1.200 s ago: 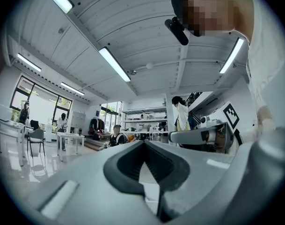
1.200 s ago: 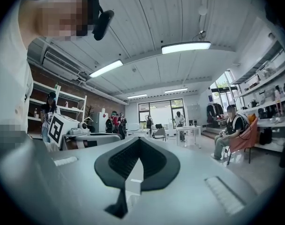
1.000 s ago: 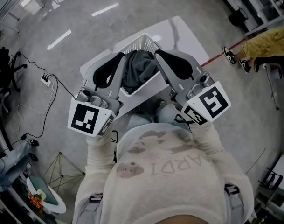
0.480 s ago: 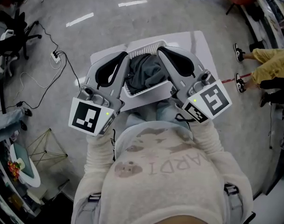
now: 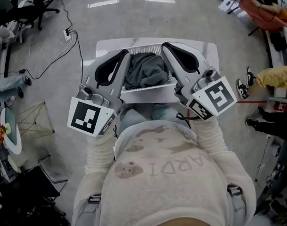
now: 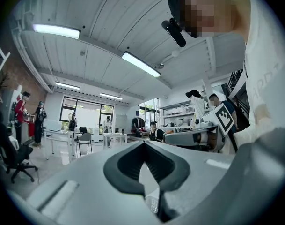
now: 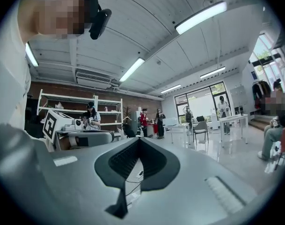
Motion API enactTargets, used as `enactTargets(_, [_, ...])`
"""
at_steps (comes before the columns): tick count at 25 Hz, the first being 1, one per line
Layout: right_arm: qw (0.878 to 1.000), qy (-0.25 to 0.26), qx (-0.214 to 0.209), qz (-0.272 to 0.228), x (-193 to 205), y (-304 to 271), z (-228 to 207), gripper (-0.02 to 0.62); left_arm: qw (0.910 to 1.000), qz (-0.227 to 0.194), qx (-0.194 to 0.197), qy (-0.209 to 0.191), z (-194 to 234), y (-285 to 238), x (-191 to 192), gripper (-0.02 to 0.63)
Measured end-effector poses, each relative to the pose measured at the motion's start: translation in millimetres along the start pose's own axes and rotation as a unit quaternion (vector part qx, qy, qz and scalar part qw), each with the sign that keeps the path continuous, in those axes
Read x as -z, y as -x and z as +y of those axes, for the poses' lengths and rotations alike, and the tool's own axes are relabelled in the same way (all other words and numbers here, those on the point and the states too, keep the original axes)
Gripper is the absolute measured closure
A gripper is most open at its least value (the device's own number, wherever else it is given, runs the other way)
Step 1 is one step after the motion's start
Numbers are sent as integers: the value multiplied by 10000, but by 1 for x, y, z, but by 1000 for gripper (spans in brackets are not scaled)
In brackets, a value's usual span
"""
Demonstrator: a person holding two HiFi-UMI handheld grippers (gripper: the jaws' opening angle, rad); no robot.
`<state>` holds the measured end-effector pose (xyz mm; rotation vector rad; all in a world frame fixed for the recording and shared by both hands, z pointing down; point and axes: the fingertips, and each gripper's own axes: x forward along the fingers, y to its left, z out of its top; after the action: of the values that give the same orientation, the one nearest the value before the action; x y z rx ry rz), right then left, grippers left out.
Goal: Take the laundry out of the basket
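Cream sweatshirt (image 5: 157,173) fills the near edge of the head view. Just past it are the two marker cubes, the left cube (image 5: 89,117) and the right cube (image 5: 214,98).

The left tongs (image 5: 125,53) point away from the person along the left side of the basket (image 5: 148,94). In the left gripper view the tips meet, the black pads are closed and nothing is gripped. Only a bit of white mesh shows through the gap lower down.

The right tongs (image 5: 165,45) point away along the basket's right side. In the right gripper view the tips are also together, closed and empty.

Whether either pair touches the basket rim cannot be told from these views.

The basket is white with mesh walls and sits between the two tongs on the white table (image 5: 105,46). The laundry (image 5: 145,70) is a dark grey crumpled bundle. It is inside the basket, heaped to about rim height, and neither pair of tongs holds it.

Beyond the table is grey shiny floor (image 5: 134,18). A cable runs to a power strip (image 5: 67,32) at far left. At the right edge are a person's legs in yellow trousers (image 5: 277,76), well apart from the table.
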<state>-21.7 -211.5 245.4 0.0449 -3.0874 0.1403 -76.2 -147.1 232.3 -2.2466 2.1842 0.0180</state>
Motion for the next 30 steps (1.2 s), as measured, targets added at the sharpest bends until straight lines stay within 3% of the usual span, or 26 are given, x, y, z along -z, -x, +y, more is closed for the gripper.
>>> enactTargets(9, [9950,-220,-918,319,31,4,-28,568,9952,225,-949,94,-17,-8,22,606])
enactTargets(17, [9902,-346,-1316,316,36,1,-34,568,9858,882,-1305,589,-14,-10,87,587])
enactTargets(24, [9907,-363,-1291,225,29,-21,-46,568,9769,1808,-718,884,-3,-33,176,478])
enactTargets(30, [9928,-338,-1145,31,17,-40,-60,568,9588,2626,-110,1077,0,-59,253,410])
